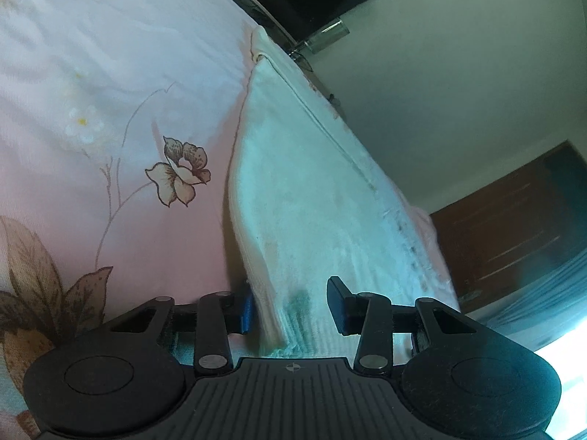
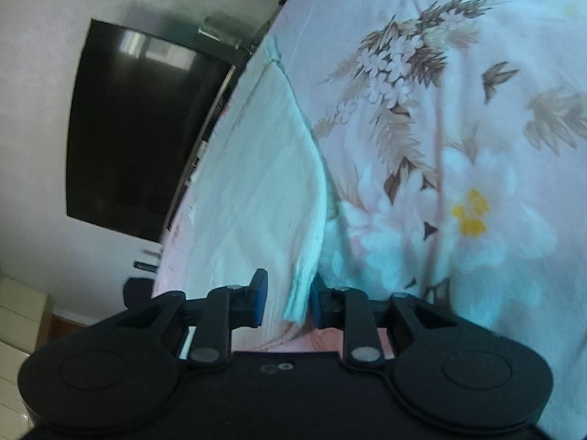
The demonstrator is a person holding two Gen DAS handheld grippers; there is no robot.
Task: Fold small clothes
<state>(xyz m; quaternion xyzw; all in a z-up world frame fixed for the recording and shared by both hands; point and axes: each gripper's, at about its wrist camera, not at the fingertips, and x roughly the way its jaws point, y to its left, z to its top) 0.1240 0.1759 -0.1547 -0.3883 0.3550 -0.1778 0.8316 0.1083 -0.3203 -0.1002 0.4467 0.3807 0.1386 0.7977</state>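
Observation:
A small white garment (image 1: 308,198) lies flat on a pink floral bedsheet (image 1: 110,84), stretching away from both grippers. In the left wrist view its ribbed corner sits between the fingers of my left gripper (image 1: 293,311), which is open around it. In the right wrist view the same white garment (image 2: 256,168) reaches back to my right gripper (image 2: 286,299). That gripper is open, with a ribbed corner of the cloth between its blue pads (image 2: 259,302). Neither pair of jaws presses the cloth.
The bed's edge runs just beyond the garment. Past it stand a dark wall-mounted TV (image 2: 139,124), a glass shelf (image 1: 326,35) and a brown wooden door (image 1: 513,220). The floral bedsheet (image 2: 458,146) spreads wide on the other side.

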